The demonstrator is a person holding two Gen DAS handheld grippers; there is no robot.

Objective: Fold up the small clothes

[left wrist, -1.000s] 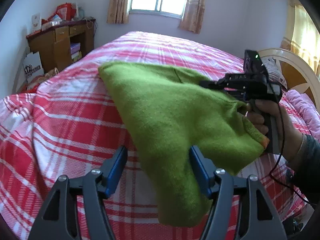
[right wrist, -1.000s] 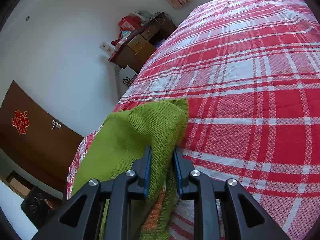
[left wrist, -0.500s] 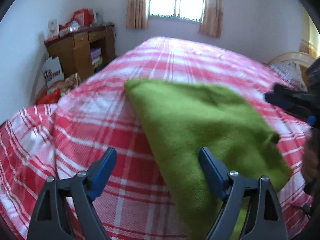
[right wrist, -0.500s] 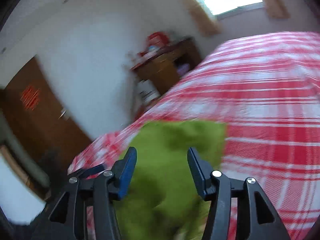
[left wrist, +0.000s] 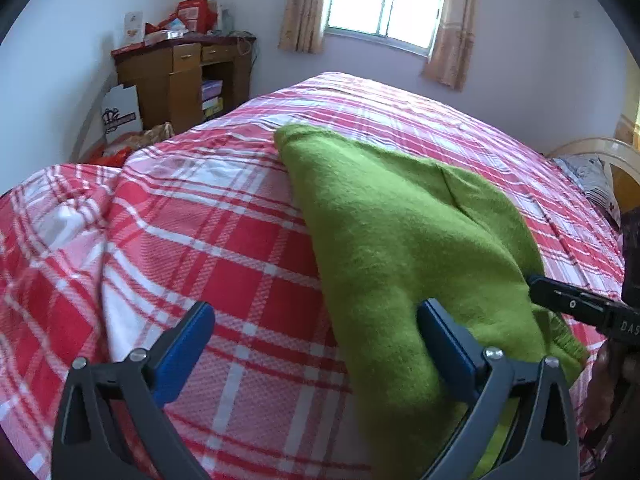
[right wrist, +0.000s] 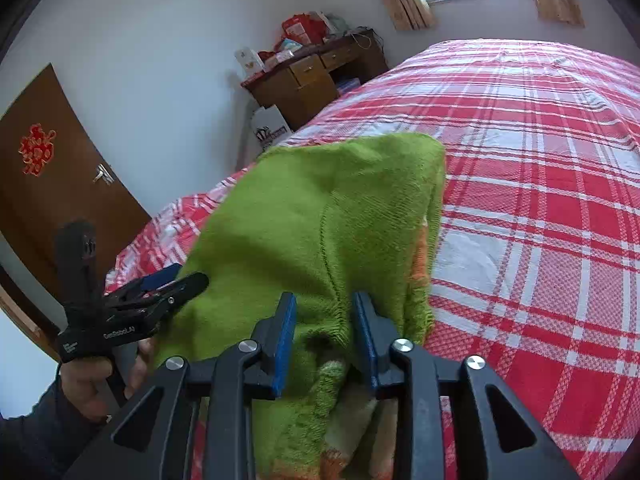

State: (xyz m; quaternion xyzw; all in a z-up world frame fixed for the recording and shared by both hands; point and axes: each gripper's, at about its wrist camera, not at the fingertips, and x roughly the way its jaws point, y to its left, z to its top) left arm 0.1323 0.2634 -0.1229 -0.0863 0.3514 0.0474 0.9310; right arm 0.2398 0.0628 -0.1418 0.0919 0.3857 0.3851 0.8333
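A small green knitted garment (left wrist: 400, 240) lies folded on the red plaid bed (left wrist: 220, 248); it also shows in the right wrist view (right wrist: 320, 216), with orange trim at its near edge. My left gripper (left wrist: 316, 344) is open and empty, its right finger against the garment's near left edge. It also shows in the right wrist view (right wrist: 168, 280). My right gripper (right wrist: 324, 328) has its jaws partly closed around the garment's near edge with a gap left, the cloth bunched between them. Its fingertip shows in the left wrist view (left wrist: 568, 304).
A wooden desk (left wrist: 180, 76) with boxes on top stands left of the bed by the window (left wrist: 384, 0). A white paper bag (left wrist: 120, 114) leans beside it. A brown door (right wrist: 44, 184) is at the left. Pillows (left wrist: 592, 176) and a headboard lie at the right.
My right gripper let go of the garment, opened wide and is now partly closed around its near edge. The garment dropped flat onto the bed. My left gripper stayed open.
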